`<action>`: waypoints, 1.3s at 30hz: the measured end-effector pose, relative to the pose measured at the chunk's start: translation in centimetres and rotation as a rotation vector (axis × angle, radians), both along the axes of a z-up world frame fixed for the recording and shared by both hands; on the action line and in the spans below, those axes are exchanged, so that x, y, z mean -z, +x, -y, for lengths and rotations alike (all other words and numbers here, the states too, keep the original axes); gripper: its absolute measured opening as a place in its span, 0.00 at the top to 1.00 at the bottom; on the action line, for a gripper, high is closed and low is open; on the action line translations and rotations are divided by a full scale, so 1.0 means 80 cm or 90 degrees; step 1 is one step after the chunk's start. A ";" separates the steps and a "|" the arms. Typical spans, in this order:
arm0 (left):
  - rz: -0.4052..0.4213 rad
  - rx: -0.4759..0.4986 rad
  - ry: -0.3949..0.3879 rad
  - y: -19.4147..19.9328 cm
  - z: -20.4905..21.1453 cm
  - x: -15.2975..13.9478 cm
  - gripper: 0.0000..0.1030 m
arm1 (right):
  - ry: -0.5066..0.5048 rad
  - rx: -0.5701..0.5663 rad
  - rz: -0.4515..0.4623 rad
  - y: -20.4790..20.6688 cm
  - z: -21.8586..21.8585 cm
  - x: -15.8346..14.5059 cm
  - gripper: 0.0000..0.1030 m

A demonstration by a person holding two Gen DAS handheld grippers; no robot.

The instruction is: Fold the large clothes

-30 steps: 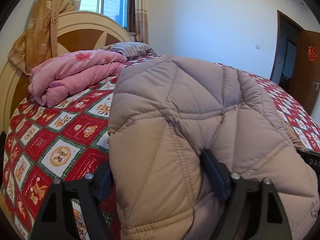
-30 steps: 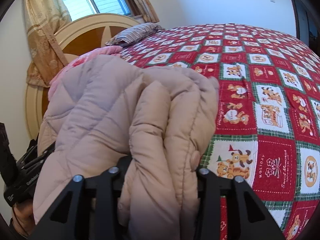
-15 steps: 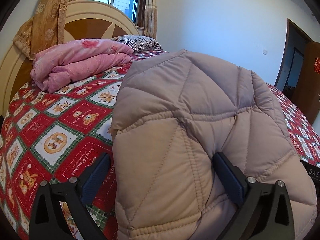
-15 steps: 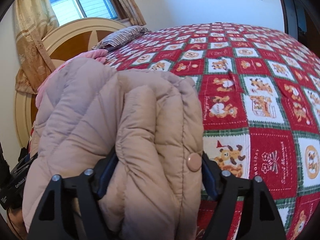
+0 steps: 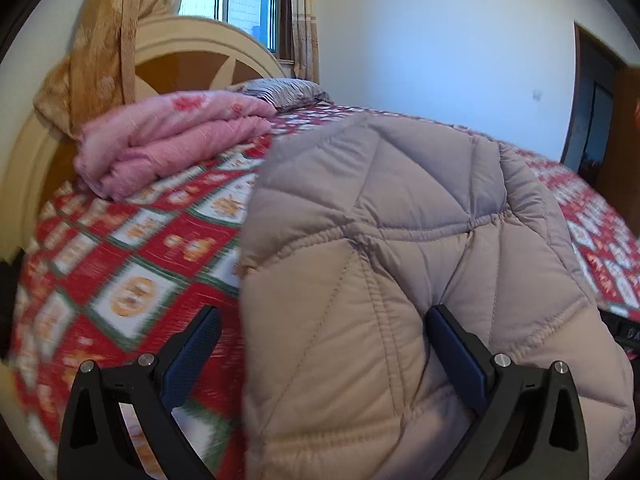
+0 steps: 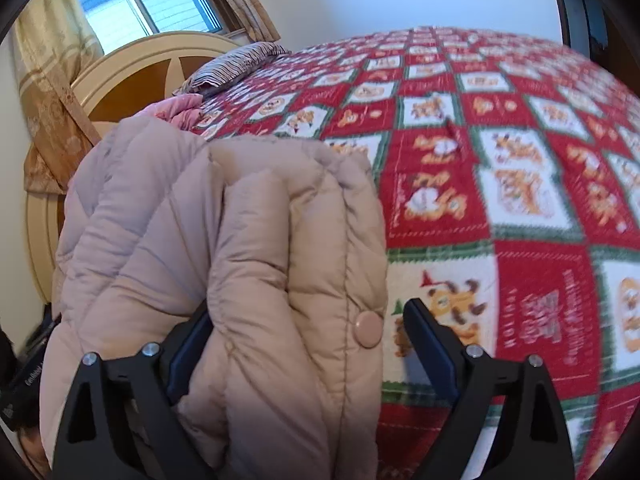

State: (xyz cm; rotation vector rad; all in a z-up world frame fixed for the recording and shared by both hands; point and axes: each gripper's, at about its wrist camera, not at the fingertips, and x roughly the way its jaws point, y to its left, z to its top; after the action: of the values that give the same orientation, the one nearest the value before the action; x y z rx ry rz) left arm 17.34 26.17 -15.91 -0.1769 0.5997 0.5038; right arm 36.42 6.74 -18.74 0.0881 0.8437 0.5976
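On the bedspread (image 6: 532, 280), both grippers seemingly gape around the coat (image 5: 400, 280).

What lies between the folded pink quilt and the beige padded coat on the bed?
Only the bare red checked bedspread lies between the pink quilt and the padded coat, as the left wrist view shows.

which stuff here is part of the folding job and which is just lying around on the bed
Part of the job:
- beige quilted coat
- left claw, open around the coat
- right claw, open around the coat

Just lying about:
- folded pink blanket
- striped pillow
- red patterned bedspread underneath
- headboard
- curtain
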 end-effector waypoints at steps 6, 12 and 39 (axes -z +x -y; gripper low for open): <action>0.083 -0.006 0.014 -0.086 0.037 -0.094 0.01 | -0.005 0.010 0.105 -0.069 0.035 -0.088 0.11; 0.138 0.016 0.044 -0.162 0.083 -0.158 0.01 | 0.016 -0.003 0.199 -0.171 0.070 -0.162 0.08; 0.167 0.043 0.054 -0.197 0.116 -0.187 0.01 | 0.047 -0.032 0.294 -0.255 0.084 -0.212 0.03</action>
State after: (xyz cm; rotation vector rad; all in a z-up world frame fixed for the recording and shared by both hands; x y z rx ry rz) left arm 1.55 16.93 -0.94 -0.1394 0.3267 0.4315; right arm 16.02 0.04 -1.75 -0.0055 0.3777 0.6631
